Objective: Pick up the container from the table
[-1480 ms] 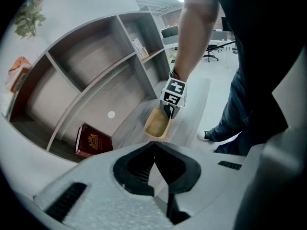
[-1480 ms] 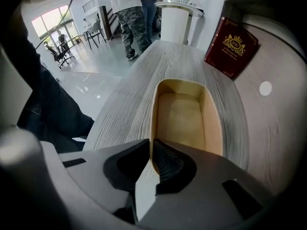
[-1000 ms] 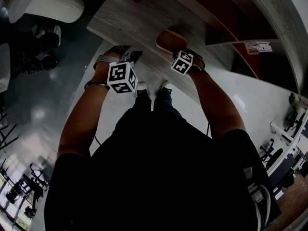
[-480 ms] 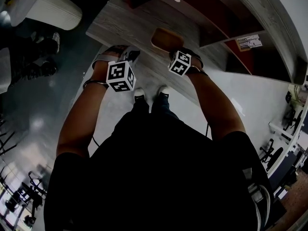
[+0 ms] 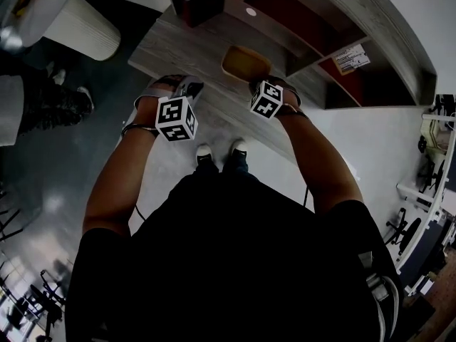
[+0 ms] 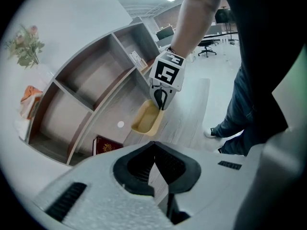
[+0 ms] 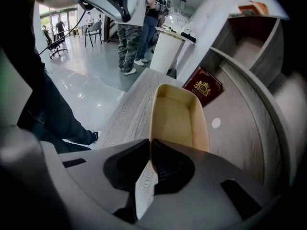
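Note:
A tan, oblong open container [image 5: 246, 63] sits at the near edge of the grey wood table [image 5: 189, 41]. My right gripper [image 5: 259, 84] is shut on its near rim; in the right gripper view the jaws [image 7: 150, 150] pinch the thin wall of the container [image 7: 178, 116]. Whether its base still touches the table I cannot tell. My left gripper [image 5: 193, 88] hovers over the table's edge to the left, shut with nothing in it [image 6: 154, 148]. The left gripper view shows the container [image 6: 145, 119] hanging from the right gripper [image 6: 160, 101].
A dark red book [image 7: 203, 87] lies behind the container and a white round dot [image 7: 216, 123] marks the tabletop. A curved shelf unit [image 5: 313, 20] backs the table. A white ribbed pedestal [image 5: 80, 21] stands at the left. A person [image 7: 128, 37] stands on the glossy floor.
The head camera has shifted a little, so the shelf shows more. The right gripper stays shut on the container's rim and the left gripper keeps its place beside it.

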Demonstrator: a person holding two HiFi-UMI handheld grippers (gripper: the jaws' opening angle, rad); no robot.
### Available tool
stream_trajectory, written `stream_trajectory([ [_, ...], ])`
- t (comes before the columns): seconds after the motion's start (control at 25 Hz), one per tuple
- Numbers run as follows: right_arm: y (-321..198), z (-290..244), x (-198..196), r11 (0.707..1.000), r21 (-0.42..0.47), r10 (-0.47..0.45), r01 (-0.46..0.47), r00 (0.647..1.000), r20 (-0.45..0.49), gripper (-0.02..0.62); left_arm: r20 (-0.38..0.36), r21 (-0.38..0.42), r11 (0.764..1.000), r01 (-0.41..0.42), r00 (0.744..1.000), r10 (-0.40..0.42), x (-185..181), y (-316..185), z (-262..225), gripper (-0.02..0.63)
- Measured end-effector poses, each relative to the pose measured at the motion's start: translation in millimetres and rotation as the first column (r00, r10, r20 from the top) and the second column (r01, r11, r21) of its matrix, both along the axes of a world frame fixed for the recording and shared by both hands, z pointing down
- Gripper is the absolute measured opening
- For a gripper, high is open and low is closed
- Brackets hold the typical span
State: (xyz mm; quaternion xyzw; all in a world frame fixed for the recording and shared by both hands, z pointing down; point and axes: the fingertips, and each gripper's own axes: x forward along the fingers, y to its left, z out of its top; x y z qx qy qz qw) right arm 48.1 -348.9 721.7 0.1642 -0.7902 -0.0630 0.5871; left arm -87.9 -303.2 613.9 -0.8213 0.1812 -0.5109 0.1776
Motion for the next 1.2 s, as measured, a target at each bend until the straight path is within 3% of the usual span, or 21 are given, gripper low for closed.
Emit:
stream_trajectory([
  [0.4, 10, -62, 0, 0.995, 0.102, -0.001, 0.0, 1.0, 0.017, 0.026, 0.011, 0.055, 0.998, -0.021, 1.0, 0.02, -3, 11, -29, 0.015],
  [1.2, 50, -159, -6, 0.976, 0.214, -0.051, 0.042, 0.998, 0.034, 0.026, 0.013, 0.144, 0.989, -0.015, 1.0, 0.013, -7, 24, -82, 0.015],
])
